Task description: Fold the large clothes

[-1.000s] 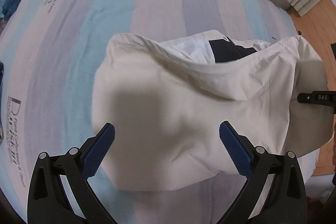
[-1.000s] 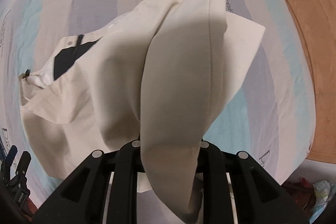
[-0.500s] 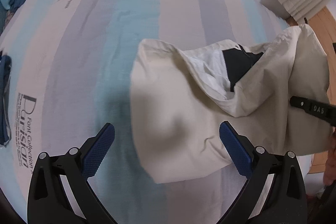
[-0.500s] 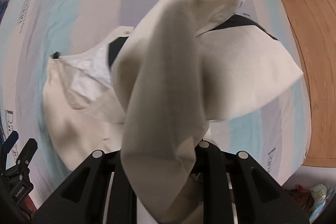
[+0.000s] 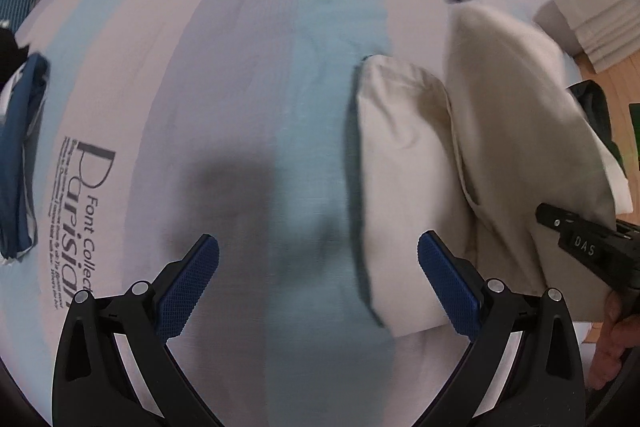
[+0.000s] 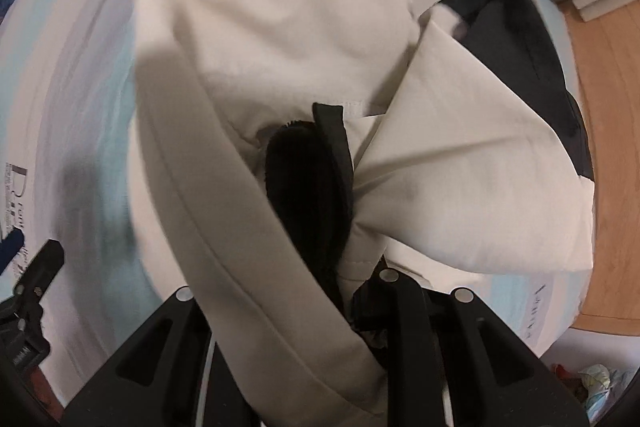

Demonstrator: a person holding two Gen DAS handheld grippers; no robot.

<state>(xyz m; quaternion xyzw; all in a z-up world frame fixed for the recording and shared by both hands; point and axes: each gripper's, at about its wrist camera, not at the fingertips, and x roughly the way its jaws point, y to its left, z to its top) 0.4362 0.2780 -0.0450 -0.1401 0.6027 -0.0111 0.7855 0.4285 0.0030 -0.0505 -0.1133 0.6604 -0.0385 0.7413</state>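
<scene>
The right tongs are clamping the cream jacket, which is hanging bunched above the striped bed. The left tongs are standing apart, gripping nothing. A second ago the jacket was lying spread beneath them; now it is sitting to their right, so it is probably being repositioned for folding.

Cream garment with black lining, bunched and lifted.
Fills frame centre of right wrist view; black panel upper right, blurred.
</scene>
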